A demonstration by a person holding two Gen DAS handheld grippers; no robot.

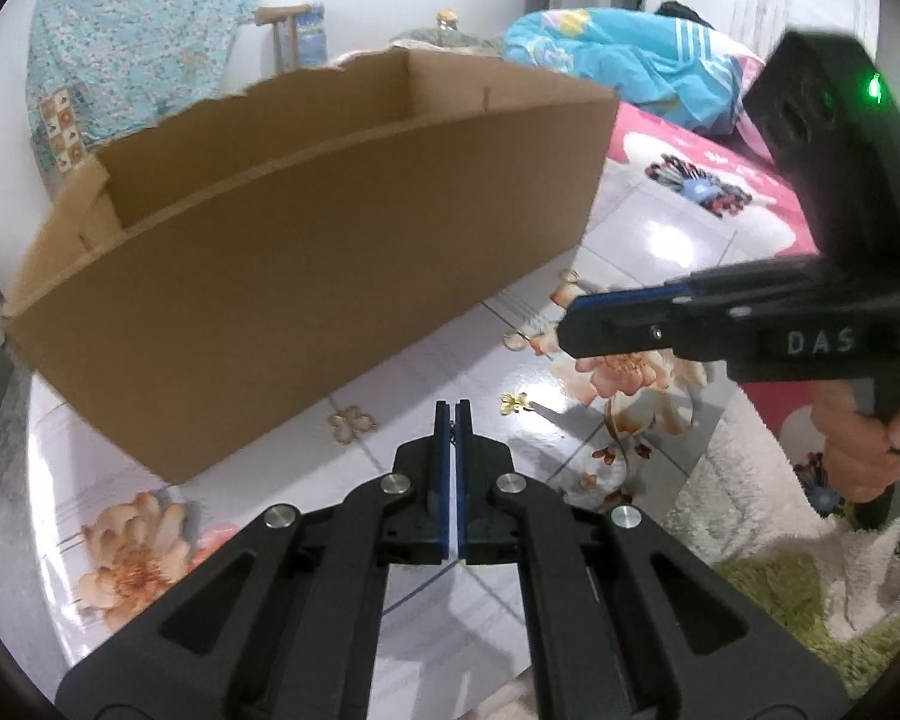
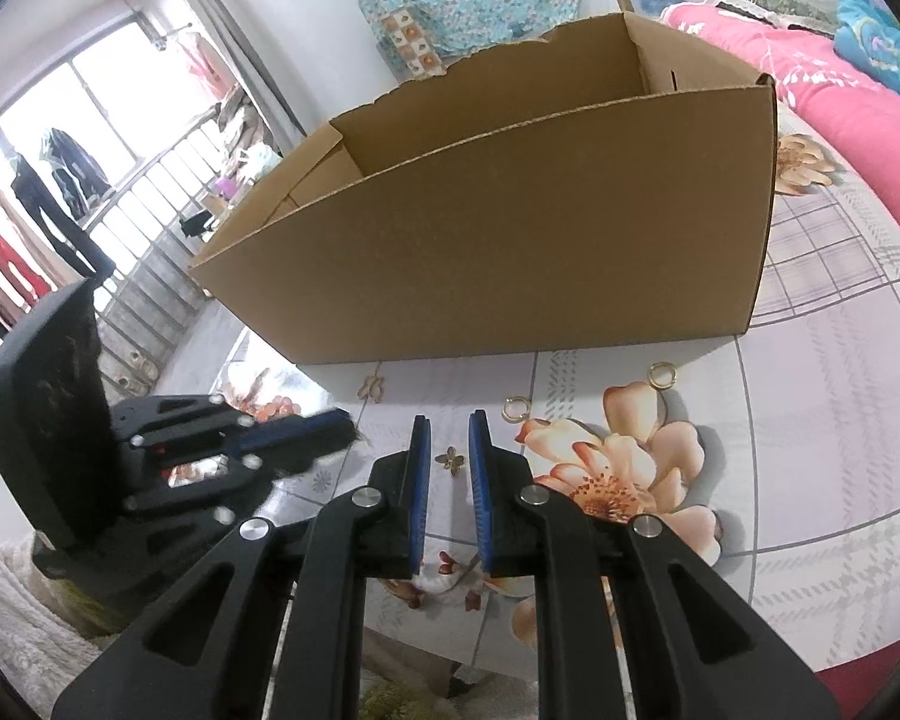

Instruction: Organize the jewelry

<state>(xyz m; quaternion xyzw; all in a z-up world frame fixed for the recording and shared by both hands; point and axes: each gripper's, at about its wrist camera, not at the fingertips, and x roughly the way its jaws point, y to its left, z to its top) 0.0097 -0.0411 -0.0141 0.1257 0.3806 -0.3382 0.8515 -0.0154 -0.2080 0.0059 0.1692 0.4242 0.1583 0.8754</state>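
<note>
**Small gold pieces laid out before an open box**

A cardboard box (image 2: pixel 510 228) stands open-topped on the bench (image 2: pixel 840 420), right behind the jewelry, so each piece has only a short way to go once lifted. I judge the sorting has barely started: no piece shows inside the box, though most of its floor is hidden.

The pieces lie flat and apart on the flowered cloth, which leaves room for fingers to come down around 1 at a time. A clover-shaped charm (image 2: pixel 449 458) lies in line with the gap of the right gripper (image 2: pixel 450 420), whose fingers stand a little apart and hold nothing. 2 gold rings (image 2: pixel 516 407) (image 2: pixel 661 373) lie beyond it, nearer the box, and another clover piece (image 1: pixel 351 423) lies close to the box wall.

The left gripper (image 1: pixel 448 407) has its fingers pressed fully together; whether something thin is caught between them I cannot tell.
</note>
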